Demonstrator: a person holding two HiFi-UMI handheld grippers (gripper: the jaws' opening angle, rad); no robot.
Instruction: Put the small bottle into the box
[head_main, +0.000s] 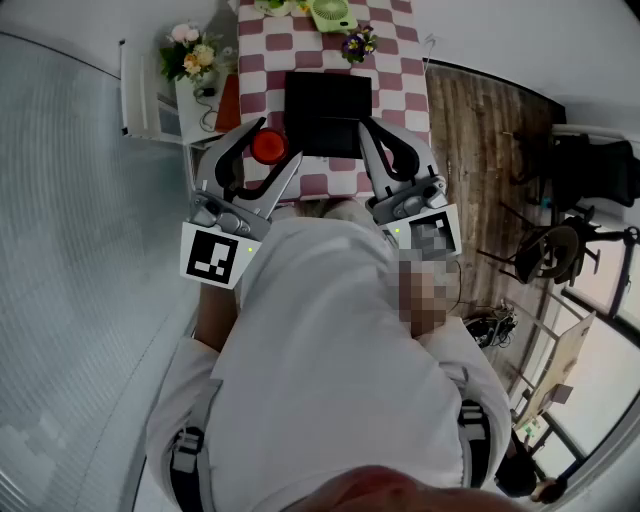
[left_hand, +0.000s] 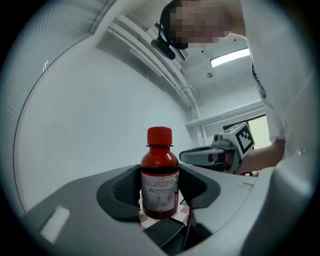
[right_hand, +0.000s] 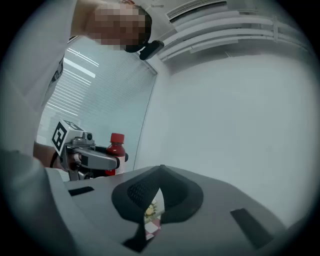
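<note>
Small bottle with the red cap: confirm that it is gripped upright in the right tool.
Not right. The small bottle is gripped upright in the left tool; the left gripper view shows it clamped between that tool's jaws.

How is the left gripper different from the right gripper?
The left gripper holds the small bottle with the red cap, while the right gripper holds nothing. The left gripper's jaws stand apart, pressed on the bottle's sides, while the right gripper's jaws are closed together at the tips. Both are grey with black pads.
</note>
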